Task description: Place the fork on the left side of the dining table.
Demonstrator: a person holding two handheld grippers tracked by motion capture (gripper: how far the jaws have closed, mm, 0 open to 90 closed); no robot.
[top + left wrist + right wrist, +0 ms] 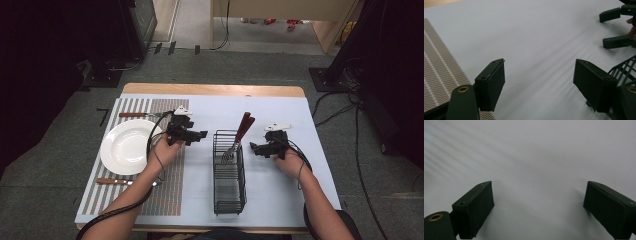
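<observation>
High view: a place setting is partly laid. A white plate (125,147) sits on the striped placemat (165,195) at the left, with one brown-handled utensil (132,115) lying just beyond its far rim and another (114,181) at its near rim. Between the hands stands a black wire caddy (229,172), and brown-handled cutlery (239,137) leans upright in its far end — by the look of it, the pieces not yet set out.

The left gripper (199,135) hangs over the placemat's right edge, just left of the caddy, jaws spread and nothing between them. The right gripper (254,148) rests to the right of the caddy, also released and empty.

I judge the work roughly midway: two pieces placed, the caddy's cutlery left, and the left gripper nearest for the next pick.
</observation>
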